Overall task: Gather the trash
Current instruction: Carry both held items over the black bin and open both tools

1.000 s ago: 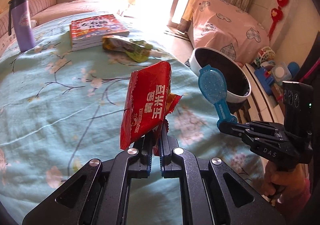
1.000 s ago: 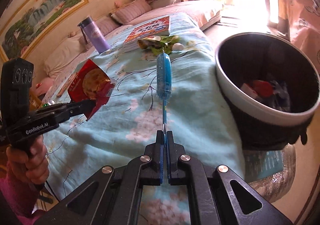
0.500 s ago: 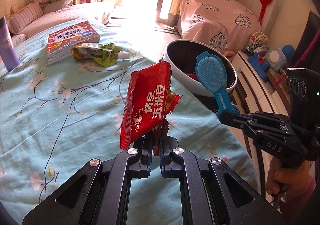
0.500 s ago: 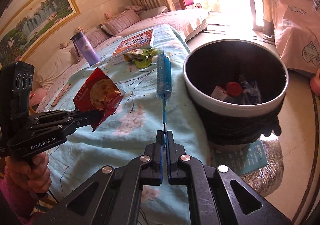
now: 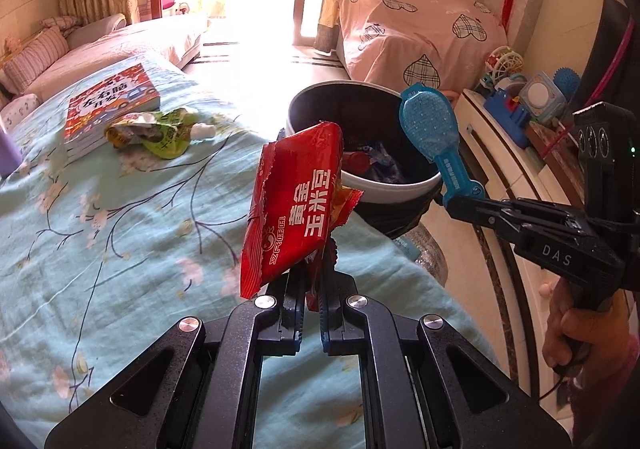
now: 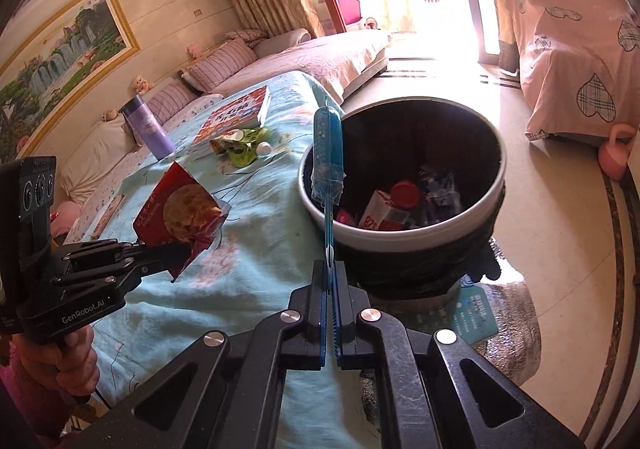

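The left tongs (image 5: pixel 313 289) are clamped tight on the bottom corner of a red snack bag (image 5: pixel 296 205), which stands up from the jaws, tilted slightly, with its torn top edge pointing toward the bin (image 5: pixel 390 189). In the left wrist view the bag overlaps the bin's near rim, but the right wrist view shows the bag (image 6: pixel 178 215) held above the bed (image 6: pixel 256 217), to the left of the bin and apart from it. The left tongs (image 6: pixel 176 249) appear there at the left edge, gripped by a hand (image 6: pixel 60 357) in a pink sleeve.

The right tongs (image 6: pixel 330 281) are closed on the thin handle end of a blue brush (image 6: pixel 328 153). The brush stands up edge-on from the jaws, its head in front of the bin's (image 6: pixel 400 237) left rim. From the left wrist view the brush (image 5: pixel 430 125) shows its broad dotted face, its head over the bin's far right rim, and the right tongs (image 5: pixel 450 201) hold it by the handle just beside the bin's wall. A hand (image 5: pixel 568 333) grips that tool at the lower right.

The bin sits on the floor against the bed's edge, round, white-rimmed, lined in black, with a red cap (image 6: pixel 406 195) and several wrappers inside. On the bed's turquoise flowered cover lie a green pouch (image 5: pixel 160 131), touching a book (image 5: pixel 110 105) behind it, and a purple bottle (image 6: pixel 146 127) stands upright farther back.
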`<control>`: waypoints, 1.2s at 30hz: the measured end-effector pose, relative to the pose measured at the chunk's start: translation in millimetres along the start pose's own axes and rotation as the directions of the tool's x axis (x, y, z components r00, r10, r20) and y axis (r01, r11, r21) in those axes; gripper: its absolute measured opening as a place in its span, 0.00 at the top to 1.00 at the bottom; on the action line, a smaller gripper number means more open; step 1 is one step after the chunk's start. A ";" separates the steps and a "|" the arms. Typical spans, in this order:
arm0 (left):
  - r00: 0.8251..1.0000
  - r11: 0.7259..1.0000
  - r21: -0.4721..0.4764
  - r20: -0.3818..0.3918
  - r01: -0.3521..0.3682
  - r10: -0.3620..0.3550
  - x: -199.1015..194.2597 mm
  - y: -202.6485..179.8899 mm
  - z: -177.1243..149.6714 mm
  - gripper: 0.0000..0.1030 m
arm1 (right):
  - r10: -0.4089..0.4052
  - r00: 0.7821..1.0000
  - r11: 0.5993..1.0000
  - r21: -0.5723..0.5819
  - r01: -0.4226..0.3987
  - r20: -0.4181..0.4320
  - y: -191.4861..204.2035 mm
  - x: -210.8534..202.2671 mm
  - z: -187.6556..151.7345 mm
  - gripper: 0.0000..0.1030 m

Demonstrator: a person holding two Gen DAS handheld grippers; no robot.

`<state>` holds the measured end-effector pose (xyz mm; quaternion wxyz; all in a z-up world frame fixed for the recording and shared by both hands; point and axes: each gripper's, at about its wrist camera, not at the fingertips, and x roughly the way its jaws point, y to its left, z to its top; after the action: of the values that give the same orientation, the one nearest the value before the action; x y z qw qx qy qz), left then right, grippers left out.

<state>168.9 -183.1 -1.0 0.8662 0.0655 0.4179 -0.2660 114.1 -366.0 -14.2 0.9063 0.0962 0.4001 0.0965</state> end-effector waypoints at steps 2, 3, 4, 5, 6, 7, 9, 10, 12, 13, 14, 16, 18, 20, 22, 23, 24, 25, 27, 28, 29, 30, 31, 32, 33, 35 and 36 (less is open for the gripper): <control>1.000 1.000 0.009 -0.001 0.002 -0.002 1.8 -4.1 2.7 0.95 | -0.004 1.000 1.000 0.004 0.004 0.005 -4.6 -2.2 1.9 0.98; 1.000 1.000 0.012 -0.001 0.003 -0.003 2.7 -4.9 4.2 0.95 | -0.007 1.000 1.000 0.005 0.007 0.006 -5.7 -2.8 2.4 0.98; 1.000 1.000 0.016 -0.001 0.004 -0.004 3.2 -7.1 5.3 0.95 | -0.009 1.000 1.000 0.007 0.009 0.007 -7.4 -3.4 2.9 0.98; 1.000 1.000 0.019 0.000 0.004 -0.004 3.6 -9.0 6.6 0.95 | -0.010 1.000 1.000 0.009 0.010 0.008 -9.5 -3.9 3.2 0.98; 1.000 1.000 0.021 0.000 0.005 -0.005 4.1 -10.7 8.0 0.95 | -0.010 1.000 1.000 0.011 0.010 0.008 -11.6 -4.5 3.3 0.98; 1.000 1.000 0.022 0.000 0.007 -0.007 5.0 -11.7 9.5 0.95 | -0.009 1.000 1.000 0.013 0.009 0.007 -13.6 -4.1 3.6 0.98; 1.000 1.000 0.024 0.001 0.010 -0.011 7.1 -14.3 13.2 0.95 | -0.008 1.000 1.000 0.017 0.007 0.005 -16.1 -3.5 3.7 0.98; 1.000 1.000 0.025 0.002 0.010 -0.010 8.1 -15.5 14.5 0.95 | -0.007 1.000 1.000 0.018 0.007 0.003 -17.3 -2.8 3.9 0.98; 1.000 1.000 0.028 0.002 0.013 -0.013 10.6 -17.7 18.1 0.95 | -0.009 1.000 1.000 0.022 0.009 -0.002 -20.3 -0.6 4.4 0.98; 1.000 0.999 0.030 0.002 0.014 -0.014 11.6 -18.7 19.7 0.95 | -0.008 1.000 1.000 0.024 0.008 -0.003 -21.2 -0.6 4.2 0.98; 1.000 0.999 0.032 0.002 0.014 -0.015 12.6 -19.9 21.3 0.95 | -0.005 1.000 1.000 0.029 0.006 -0.005 -22.9 0.3 4.7 0.98; 1.000 0.999 0.034 0.002 0.016 -0.016 15.3 -21.9 25.3 0.95 | -0.004 1.000 0.999 0.037 0.005 -0.006 -25.9 1.2 6.1 0.98; 1.000 0.999 0.037 0.001 0.016 -0.017 17.6 -23.7 29.7 0.95 | -0.004 1.000 0.999 0.041 0.004 -0.006 -27.6 1.4 8.0 0.98; 1.000 0.999 0.041 0.001 0.018 -0.018 20.1 -25.2 34.2 0.95 | -0.005 1.000 0.999 0.042 0.005 -0.006 -30.1 1.8 10.9 0.98; 1.000 0.999 0.044 0.000 0.019 -0.019 23.2 -26.5 39.1 0.95 | -0.008 1.000 0.999 0.041 0.009 -0.010 -31.4 3.2 14.3 0.98; 1.000 0.999 0.046 0.000 0.021 -0.021 24.7 -27.2 41.6 0.95 | -0.010 1.000 0.999 0.041 0.011 -0.013 -32.4 4.4 16.2 0.98; 1.000 0.999 0.048 -0.001 0.020 -0.020 26.5 -27.9 44.3 0.95 | -0.015 1.000 0.999 0.041 0.016 -0.014 -33.6 5.5 17.9 0.98; 1.000 0.999 0.051 -0.002 0.019 -0.019 28.2 -28.6 46.9 0.95 | -0.022 1.000 0.999 0.038 0.022 -0.014 -34.3 6.2 20.1 0.98; 1.000 0.998 0.053 -0.005 0.020 -0.020 31.9 -30.3 51.8 0.95 | -0.027 1.000 0.999 0.033 0.027 -0.015 -35.0 7.6 24.5 0.98; 1.000 0.998 0.054 -0.006 0.021 -0.021 33.4 -30.9 54.2 0.95 | -0.028 0.999 0.999 0.033 0.028 -0.016 -35.5 8.3 25.4 0.98; 1.000 0.998 0.057 -0.005 0.021 -0.021 35.0 -32.2 57.1 0.95 | -0.029 0.999 0.999 0.031 0.029 -0.020 -35.8 9.6 27.4 0.98; 1.000 0.998 0.061 -0.004 0.019 -0.019 36.4 -33.2 59.6 0.95 | -0.029 0.999 0.999 0.030 0.030 -0.023 -36.1 10.8 28.7 0.98; 1.000 0.998 0.064 -0.003 0.018 -0.018 37.6 -34.2 62.1 0.95 | -0.031 0.999 0.999 0.030 0.031 -0.025 -36.0 12.1 30.3 0.98; 1.000 0.998 0.068 -0.002 0.018 -0.018 39.0 -35.1 64.7 0.95 | -0.035 0.999 0.999 0.028 0.035 -0.028 -36.4 13.3 32.2 0.98; 1.000 0.997 0.070 -0.003 0.017 -0.017 40.8 -35.9 67.3 0.95 | -0.037 0.999 0.999 0.026 0.038 -0.030 -36.6 14.4 33.3 0.98; 1.000 0.997 0.074 -0.005 0.014 -0.014 44.4 -36.8 71.3 0.95 | -0.036 0.999 0.999 0.030 0.037 -0.035 -39.2 16.4 35.8 0.98; 1.000 0.997 0.072 -0.007 0.015 -0.014 46.6 -36.8 73.5 0.95 | -0.041 0.998 0.999 0.029 0.042 -0.038 -39.6 17.4 36.6 0.98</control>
<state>224.3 -257.9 14.9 0.8600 0.0944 0.4113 -0.2868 156.8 -403.3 -12.2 0.8990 0.0997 0.4202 0.0735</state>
